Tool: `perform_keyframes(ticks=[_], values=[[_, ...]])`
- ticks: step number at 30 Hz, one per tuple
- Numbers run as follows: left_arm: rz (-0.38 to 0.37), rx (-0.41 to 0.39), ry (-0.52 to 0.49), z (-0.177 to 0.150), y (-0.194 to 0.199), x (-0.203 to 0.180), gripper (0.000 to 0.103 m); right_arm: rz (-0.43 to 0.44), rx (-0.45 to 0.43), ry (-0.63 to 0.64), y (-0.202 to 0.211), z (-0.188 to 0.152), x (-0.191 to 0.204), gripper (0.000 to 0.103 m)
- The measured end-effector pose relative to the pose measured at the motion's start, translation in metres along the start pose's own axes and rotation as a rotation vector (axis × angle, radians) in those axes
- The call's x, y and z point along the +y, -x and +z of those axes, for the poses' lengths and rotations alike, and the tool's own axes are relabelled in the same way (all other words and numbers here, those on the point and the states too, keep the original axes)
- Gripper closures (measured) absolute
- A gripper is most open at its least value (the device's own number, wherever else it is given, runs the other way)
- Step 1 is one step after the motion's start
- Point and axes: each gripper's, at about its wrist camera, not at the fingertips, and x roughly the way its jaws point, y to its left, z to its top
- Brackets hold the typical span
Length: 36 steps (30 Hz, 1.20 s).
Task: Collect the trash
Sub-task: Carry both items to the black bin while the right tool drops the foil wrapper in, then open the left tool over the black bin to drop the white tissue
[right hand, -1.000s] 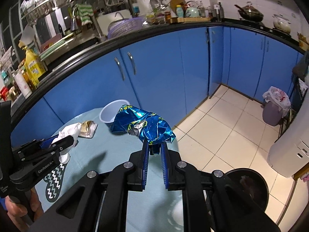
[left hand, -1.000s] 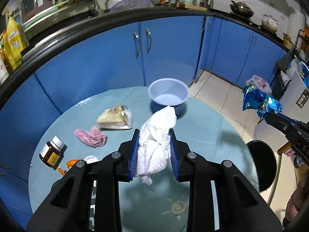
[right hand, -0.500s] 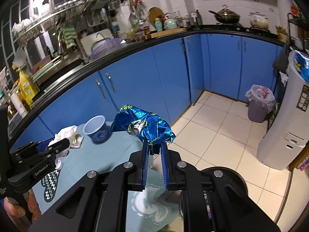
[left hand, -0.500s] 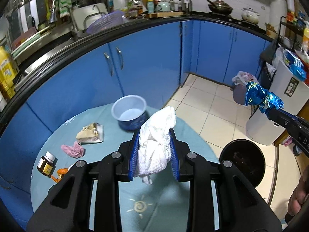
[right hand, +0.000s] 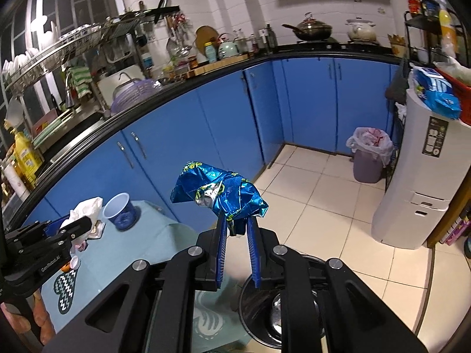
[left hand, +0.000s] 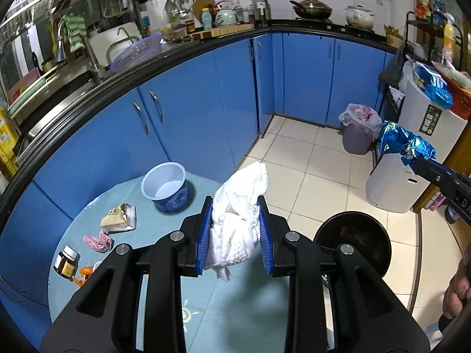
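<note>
My left gripper (left hand: 235, 229) is shut on a crumpled white paper towel (left hand: 238, 214), held above the round teal table (left hand: 223, 309). My right gripper (right hand: 238, 235) is shut on a shiny blue foil wrapper (right hand: 217, 194), held above the black round trash bin (right hand: 265, 317) on the floor beside the table. The bin also shows in the left wrist view (left hand: 353, 244), right of the table, with the wrapper (left hand: 403, 144) above and right of it. The left gripper with the towel (right hand: 85, 211) shows at the left in the right wrist view.
On the table lie a blue-and-white bowl (left hand: 166, 186), a yellowish packet (left hand: 119, 220), a pink crumpled scrap (left hand: 97, 242), a small brown bottle (left hand: 65, 264) and orange bits (left hand: 82, 273). Blue cabinets curve behind. A lined purple bin (left hand: 357, 135) and a white appliance (left hand: 412, 153) stand on the tiled floor.
Both grippers have risen and swung right, away from the table toward the black bin. Each keeps hold of its item. The bin is now below the right gripper.
</note>
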Motion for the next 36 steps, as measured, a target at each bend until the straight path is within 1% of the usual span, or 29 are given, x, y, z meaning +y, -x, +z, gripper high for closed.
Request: perform_keyframes(ticks=[3,4,5,6,7,8,9,21,29,36], values=[[-0.001,-0.004,-0.011,0.001,0.002,-0.008,0.073,-0.015,-0.015,0.004,0.005,0.0,-0.007,0.086],[-0.002,-0.005,-0.016,0.002,0.003,-0.011,0.073,-0.016,-0.017,0.009,0.007,-0.001,-0.009,0.076],[-0.003,-0.006,-0.018,0.002,0.003,-0.012,0.073,-0.025,-0.021,0.008,0.009,-0.001,-0.011,0.069],[-0.007,-0.007,-0.022,0.003,0.004,-0.016,0.073,-0.023,-0.03,0.0,0.011,0.0,-0.014,0.036],[-0.009,-0.008,-0.025,0.003,0.005,-0.018,0.073,-0.023,-0.059,-0.016,0.016,-0.001,-0.019,0.006],[-0.01,-0.009,-0.029,0.003,0.005,-0.021,0.073,-0.03,-0.102,-0.03,0.023,-0.001,-0.023,0.006],[-0.011,-0.01,-0.035,0.004,0.005,-0.023,0.073,-0.037,-0.116,-0.034,0.027,-0.001,-0.025,0.006],[-0.032,-0.013,-0.083,0.009,0.005,-0.057,0.073,-0.116,-0.126,-0.039,0.032,-0.004,-0.049,0.006],[-0.056,-0.012,-0.121,0.013,0.0,-0.084,0.073,-0.14,-0.133,-0.071,0.035,-0.004,-0.07,0.006],[-0.099,-0.017,-0.166,0.021,-0.003,-0.118,0.073,-0.173,-0.133,-0.113,0.037,-0.005,-0.097,0.006]])
